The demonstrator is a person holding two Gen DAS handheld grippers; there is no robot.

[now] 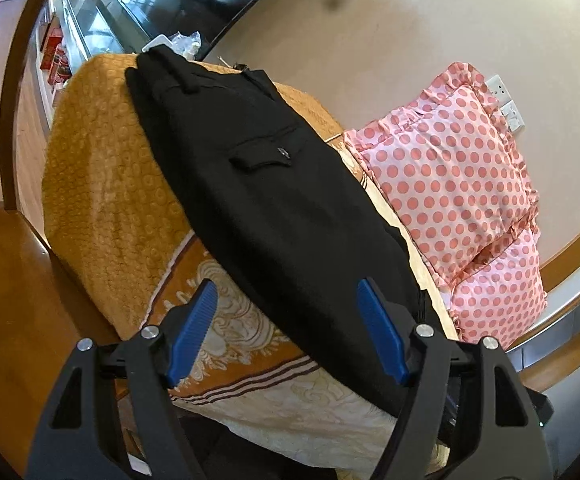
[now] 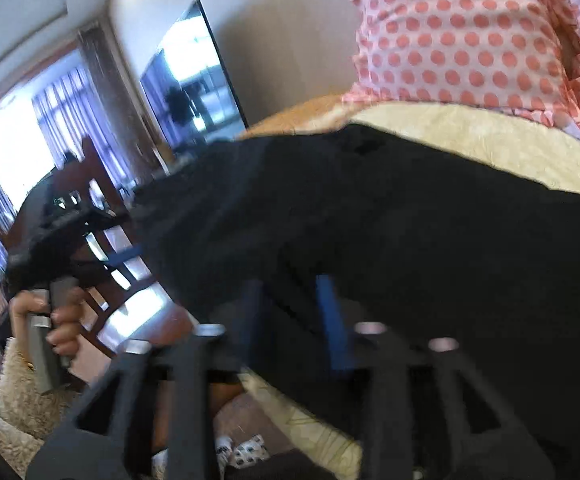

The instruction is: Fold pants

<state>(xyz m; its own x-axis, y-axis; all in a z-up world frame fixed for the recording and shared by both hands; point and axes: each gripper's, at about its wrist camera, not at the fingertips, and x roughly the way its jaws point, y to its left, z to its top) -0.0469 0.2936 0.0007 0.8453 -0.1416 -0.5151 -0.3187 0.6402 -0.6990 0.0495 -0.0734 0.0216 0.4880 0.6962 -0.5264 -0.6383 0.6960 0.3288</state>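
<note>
pants (image 1: pixel 274 200): black, laid lengthwise on the bed (image 1: pixel 102 184) over an orange-gold cover, already doubled leg on leg by the look of it; waistband at the far end, back pocket flap facing up, leg end near the cameras and hanging toward the bed's edge.
left claw (image 1: pixel 286 328): open wide, blue pads apart, poised just above the near leg end; it holds nothing.
right claw (image 2: pixel 294 320): the view is blurred; the blue fingers look close together with black cloth around them, but i cannot tell whether they pinch it.
pillows (image 1: pixel 450 168): 2 pink dotted ones beside the pants, on the far side of the bed.
step: likely taking the leg end to carry it up to the waistband.
how to do it well: close the left claw on all layers at 1 corner of the hem, match it with the right at the other corner, lift both evenly and lay the hem square on the waistband.
risk: catching only the top layer, or snagging the cover underneath.
</note>
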